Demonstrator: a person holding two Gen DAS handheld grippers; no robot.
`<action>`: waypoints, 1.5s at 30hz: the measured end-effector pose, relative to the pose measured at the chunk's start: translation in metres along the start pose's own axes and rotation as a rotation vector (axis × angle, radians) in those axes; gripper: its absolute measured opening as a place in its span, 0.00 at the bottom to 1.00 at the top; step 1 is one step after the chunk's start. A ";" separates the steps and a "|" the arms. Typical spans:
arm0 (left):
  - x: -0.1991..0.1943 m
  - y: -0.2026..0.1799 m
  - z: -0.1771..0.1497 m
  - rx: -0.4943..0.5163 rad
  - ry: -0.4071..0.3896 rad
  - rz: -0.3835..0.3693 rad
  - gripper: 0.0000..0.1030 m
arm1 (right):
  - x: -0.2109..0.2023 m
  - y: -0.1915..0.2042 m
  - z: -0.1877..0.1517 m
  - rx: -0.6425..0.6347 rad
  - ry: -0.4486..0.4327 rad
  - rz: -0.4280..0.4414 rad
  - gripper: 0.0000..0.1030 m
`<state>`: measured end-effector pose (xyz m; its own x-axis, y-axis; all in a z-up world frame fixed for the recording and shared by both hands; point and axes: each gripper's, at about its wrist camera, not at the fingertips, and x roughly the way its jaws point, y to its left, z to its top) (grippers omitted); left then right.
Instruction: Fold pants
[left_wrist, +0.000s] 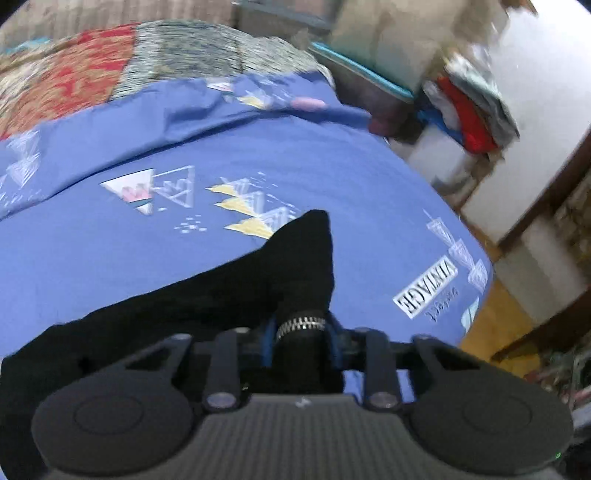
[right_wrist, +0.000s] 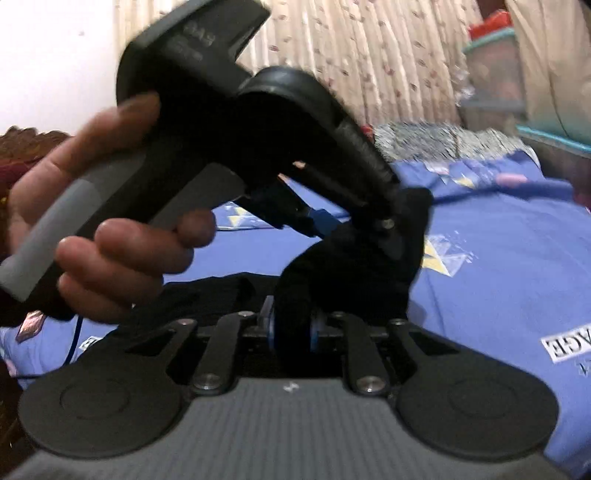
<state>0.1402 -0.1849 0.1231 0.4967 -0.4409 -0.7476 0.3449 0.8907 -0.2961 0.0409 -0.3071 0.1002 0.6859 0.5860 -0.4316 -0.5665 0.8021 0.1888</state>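
We see soft, even indoor light with no glare. Motion blur smears the blue bedsheet (left_wrist: 258, 147) and everything beyond it. Fisheye distortion bows the bedsheet edges. The black pants (left_wrist: 221, 280) lose all detail in shadow.

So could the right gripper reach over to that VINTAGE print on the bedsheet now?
Probably not freely: the right gripper is shut on the black pants, so the cloth would drag along toward the VINTAGE print.
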 end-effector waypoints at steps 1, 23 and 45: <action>-0.007 0.011 0.000 -0.033 -0.012 0.007 0.19 | 0.000 -0.004 -0.001 0.014 -0.006 0.028 0.34; -0.128 0.224 -0.135 -0.542 -0.208 0.011 0.23 | 0.080 0.111 -0.005 -0.294 0.249 0.400 0.11; -0.127 0.176 -0.149 -0.367 -0.247 0.238 0.70 | 0.087 0.047 -0.001 0.122 0.349 0.406 0.24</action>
<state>0.0193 0.0438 0.0771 0.7168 -0.1940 -0.6698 -0.0821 0.9303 -0.3574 0.0734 -0.2187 0.0709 0.2194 0.7947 -0.5660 -0.6824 0.5396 0.4931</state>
